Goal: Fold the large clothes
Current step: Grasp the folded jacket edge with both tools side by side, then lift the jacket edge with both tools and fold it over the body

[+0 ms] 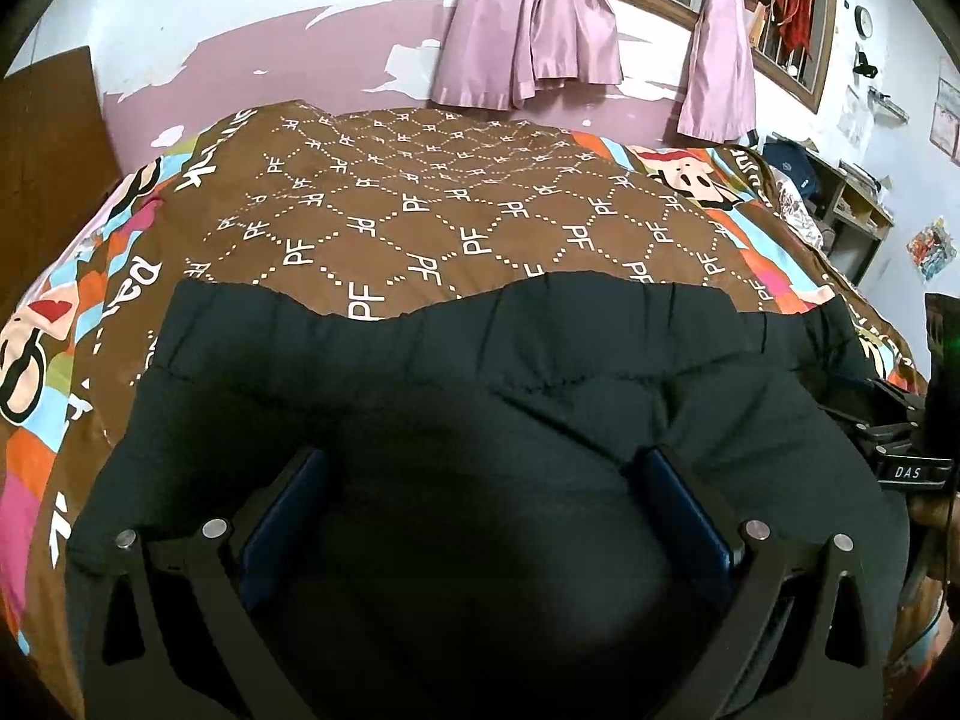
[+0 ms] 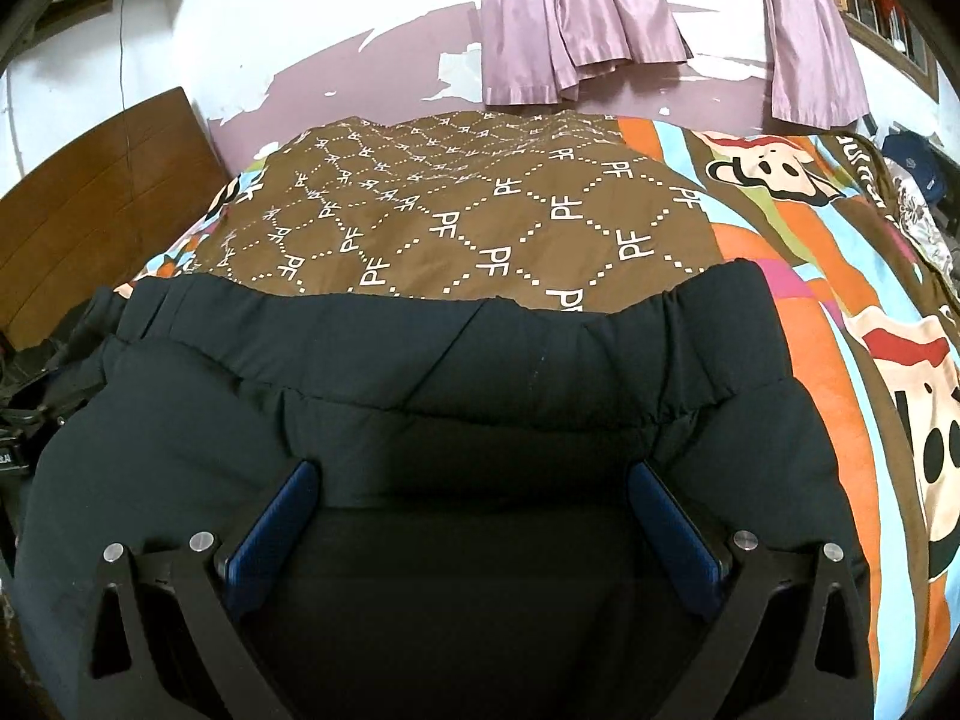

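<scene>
A large black padded garment [image 1: 480, 372] lies on the bed, its gathered elastic hem toward the far side; it also fills the near half of the right wrist view [image 2: 456, 372]. My left gripper [image 1: 483, 474] is open, its blue-padded fingers [image 1: 288, 504] spread wide just above the garment's near part. My right gripper [image 2: 471, 486] is open too, its blue pads [image 2: 666, 516] spread over the same garment further right. Neither holds any cloth. The garment's near edge is hidden under the grippers.
The bed carries a brown quilt [image 1: 420, 204] with "PF" lettering and colourful cartoon borders [image 2: 888, 324]. Behind it are a peeling pink wall and pink curtains [image 1: 528, 30]. A wooden headboard [image 2: 90, 204] stands left, shelves [image 1: 852, 198] right. The other gripper shows at the right edge [image 1: 912, 456].
</scene>
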`<action>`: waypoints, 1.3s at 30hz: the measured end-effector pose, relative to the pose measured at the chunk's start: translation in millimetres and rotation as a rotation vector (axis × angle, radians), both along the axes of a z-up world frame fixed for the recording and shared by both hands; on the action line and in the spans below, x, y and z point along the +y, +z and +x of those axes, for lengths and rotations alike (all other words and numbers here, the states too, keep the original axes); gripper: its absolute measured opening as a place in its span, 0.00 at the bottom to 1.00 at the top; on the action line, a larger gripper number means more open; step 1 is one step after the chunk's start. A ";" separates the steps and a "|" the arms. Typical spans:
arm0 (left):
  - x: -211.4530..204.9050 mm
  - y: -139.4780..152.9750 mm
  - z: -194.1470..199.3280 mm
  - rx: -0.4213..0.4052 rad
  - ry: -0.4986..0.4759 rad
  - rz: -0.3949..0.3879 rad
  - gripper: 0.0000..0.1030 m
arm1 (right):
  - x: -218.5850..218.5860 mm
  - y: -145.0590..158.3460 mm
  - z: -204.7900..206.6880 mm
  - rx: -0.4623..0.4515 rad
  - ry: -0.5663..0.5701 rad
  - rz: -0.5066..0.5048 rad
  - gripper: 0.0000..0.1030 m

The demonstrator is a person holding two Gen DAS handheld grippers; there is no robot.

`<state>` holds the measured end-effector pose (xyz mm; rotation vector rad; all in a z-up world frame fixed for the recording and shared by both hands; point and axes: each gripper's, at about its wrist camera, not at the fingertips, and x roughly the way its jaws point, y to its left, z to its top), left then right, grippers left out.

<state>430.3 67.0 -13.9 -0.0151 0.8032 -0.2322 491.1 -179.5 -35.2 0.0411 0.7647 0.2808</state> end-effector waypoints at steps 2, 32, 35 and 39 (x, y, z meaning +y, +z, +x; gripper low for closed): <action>-0.3 -0.3 0.0 0.000 0.000 0.002 0.99 | 0.1 -0.2 -0.3 -0.001 0.000 0.000 1.00; -1.8 -8.0 -5.1 -0.034 -0.002 0.038 0.99 | -8.9 11.8 -21.1 -0.079 -0.016 0.054 1.00; -2.0 -8.7 -6.3 -0.039 0.000 0.049 0.99 | -16.4 17.6 -29.5 -0.108 -0.047 0.063 1.00; 0.8 1.3 -13.6 -0.047 0.031 0.063 0.99 | -35.0 26.8 -37.9 -0.134 -0.100 0.077 1.00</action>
